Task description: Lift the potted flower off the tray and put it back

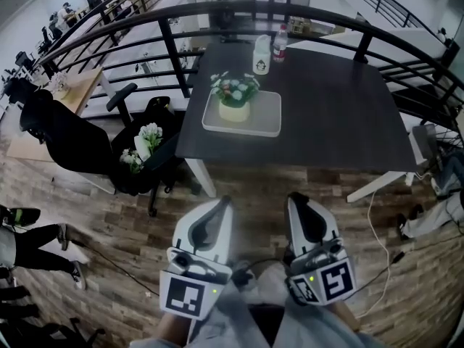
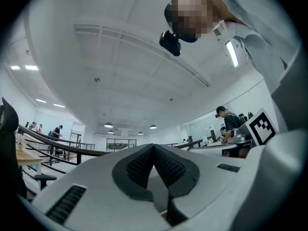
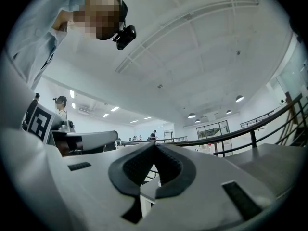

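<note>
The potted flower [image 1: 235, 96], pale blooms and green leaves in a yellow pot, stands on the left half of a white tray [image 1: 264, 114] on a dark table [image 1: 326, 114]. Both grippers are held low over the wood floor, well short of the table's near edge and pointing toward it. My left gripper [image 1: 222, 203] is shut with nothing in it; in the left gripper view its jaws [image 2: 154, 146] meet against ceiling and railing. My right gripper [image 1: 296, 197] is shut and empty too, and its jaws [image 3: 155, 145] touch at the tips. Neither gripper view shows the flower.
Two bottles [image 1: 262, 55] stand at the table's far edge by a curved black railing [image 1: 217, 9]. Left of the table is a black office chair [image 1: 156, 162] carrying another flower bunch [image 1: 148, 138]. Cables [image 1: 380, 238] lie on the floor at right. A person's legs [image 1: 36, 241] show at far left.
</note>
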The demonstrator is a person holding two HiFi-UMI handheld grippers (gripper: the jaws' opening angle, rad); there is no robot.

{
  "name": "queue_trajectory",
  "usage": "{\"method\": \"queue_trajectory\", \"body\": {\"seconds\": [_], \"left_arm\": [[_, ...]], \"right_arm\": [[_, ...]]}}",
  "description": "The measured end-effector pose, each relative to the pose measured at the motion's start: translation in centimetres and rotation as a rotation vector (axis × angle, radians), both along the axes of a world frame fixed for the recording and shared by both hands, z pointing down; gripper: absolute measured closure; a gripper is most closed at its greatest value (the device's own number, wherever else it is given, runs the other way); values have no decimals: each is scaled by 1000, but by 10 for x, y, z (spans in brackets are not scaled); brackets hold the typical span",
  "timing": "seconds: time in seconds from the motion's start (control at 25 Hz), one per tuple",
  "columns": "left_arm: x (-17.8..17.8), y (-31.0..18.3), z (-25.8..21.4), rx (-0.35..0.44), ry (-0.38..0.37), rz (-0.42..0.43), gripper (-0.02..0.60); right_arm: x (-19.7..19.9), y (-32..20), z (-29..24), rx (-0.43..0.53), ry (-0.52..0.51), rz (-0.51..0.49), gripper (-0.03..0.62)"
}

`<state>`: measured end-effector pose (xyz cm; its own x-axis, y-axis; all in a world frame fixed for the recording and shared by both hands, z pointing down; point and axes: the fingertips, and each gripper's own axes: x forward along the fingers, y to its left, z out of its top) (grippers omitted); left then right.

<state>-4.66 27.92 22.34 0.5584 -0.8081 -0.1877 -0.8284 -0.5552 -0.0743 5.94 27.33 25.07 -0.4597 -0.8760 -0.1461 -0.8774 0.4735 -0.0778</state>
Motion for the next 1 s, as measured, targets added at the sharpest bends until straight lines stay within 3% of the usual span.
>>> {"method": "queue_trajectory", "body": {"seconds": [0.56, 1.0], "left_arm": [[-16, -12, 3, -4, 9, -18, 569], [-23, -49, 11, -14, 4, -79, 569]], "right_arm": [[-7, -15, 7, -12, 20, -3, 591], [-11, -59, 15, -14, 36, -43, 591]]}}
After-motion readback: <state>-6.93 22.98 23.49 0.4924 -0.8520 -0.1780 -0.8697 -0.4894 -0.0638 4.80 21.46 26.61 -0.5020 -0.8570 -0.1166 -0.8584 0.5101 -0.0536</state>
